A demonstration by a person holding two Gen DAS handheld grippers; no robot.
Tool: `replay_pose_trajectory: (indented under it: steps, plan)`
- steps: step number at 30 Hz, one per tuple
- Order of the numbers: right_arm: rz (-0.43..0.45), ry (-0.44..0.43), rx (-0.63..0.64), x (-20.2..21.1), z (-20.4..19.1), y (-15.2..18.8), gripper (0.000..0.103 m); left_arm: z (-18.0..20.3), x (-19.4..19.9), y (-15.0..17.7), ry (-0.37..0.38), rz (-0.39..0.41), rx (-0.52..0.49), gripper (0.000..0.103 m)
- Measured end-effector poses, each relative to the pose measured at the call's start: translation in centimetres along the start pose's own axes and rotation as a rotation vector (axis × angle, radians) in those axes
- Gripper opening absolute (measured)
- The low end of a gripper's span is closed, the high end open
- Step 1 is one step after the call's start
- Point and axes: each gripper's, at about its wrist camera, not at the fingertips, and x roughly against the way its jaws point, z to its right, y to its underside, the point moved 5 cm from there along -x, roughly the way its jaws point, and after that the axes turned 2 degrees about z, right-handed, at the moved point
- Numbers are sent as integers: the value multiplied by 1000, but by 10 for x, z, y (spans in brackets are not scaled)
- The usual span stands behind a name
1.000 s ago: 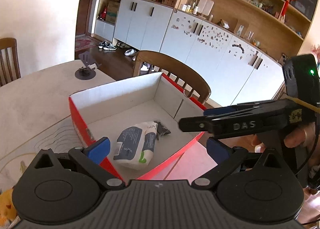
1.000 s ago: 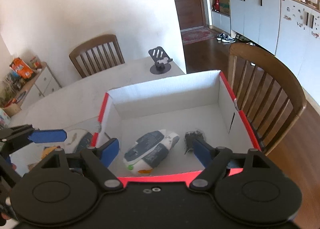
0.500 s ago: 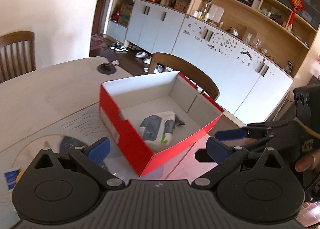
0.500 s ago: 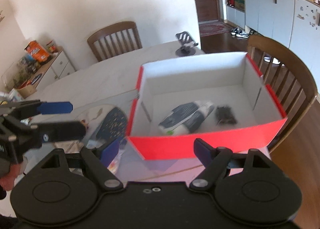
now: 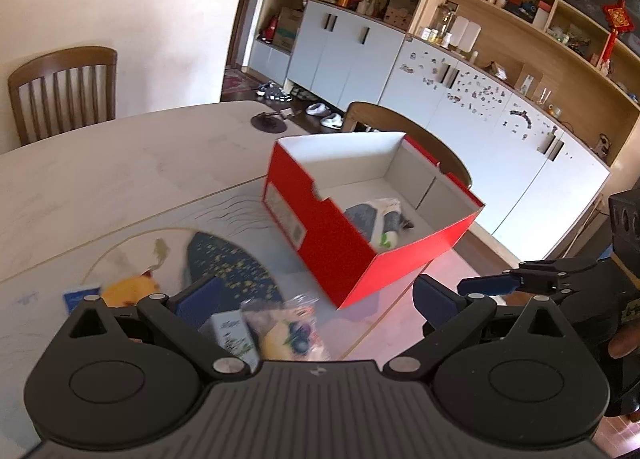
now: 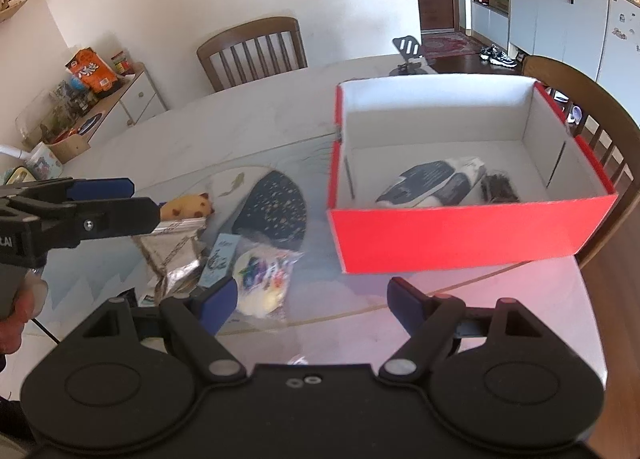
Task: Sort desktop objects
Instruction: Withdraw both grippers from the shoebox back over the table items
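A red box [image 6: 460,235] [image 5: 340,255] with a white inside stands on the table and holds a white-and-dark pouch [image 6: 434,181] [image 5: 380,219] and a small dark thing [image 6: 498,189]. Left of the box lie a clear bag with a colourful round item [image 6: 262,277] [image 5: 288,335], a silver foil packet [image 6: 176,255], a yellow plush toy [image 6: 188,209] [image 5: 128,289] and a small card [image 6: 222,259]. My left gripper [image 5: 316,299] [image 6: 132,199] is open and empty above these loose things. My right gripper [image 6: 312,305] [image 5: 516,283] is open and empty near the table's front edge, before the box.
A dark blue patterned mat [image 6: 276,211] [image 5: 228,267] lies under the loose things. A phone stand [image 6: 410,55] [image 5: 272,119] sits at the table's far side. Wooden chairs [image 6: 256,51] [image 6: 592,123] stand behind and to the right of the table. A side cabinet with snacks [image 6: 92,99] is at far left.
Both grippers have drawn back from above the box and swung left toward the loose things. The box now shows its red outer walls. Both jaws stay open.
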Motion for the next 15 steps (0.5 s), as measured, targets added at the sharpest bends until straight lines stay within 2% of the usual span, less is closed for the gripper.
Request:
replay_pose_trajectory:
  steps: [7,15]
  plan:
    - [-18,11,16,-8,-21,17,82,-25,13,25,-68,-9,1,103]
    - [-46,41,-3,-20,-36,40,82,-40,15,47,-100,-27,-22,103]
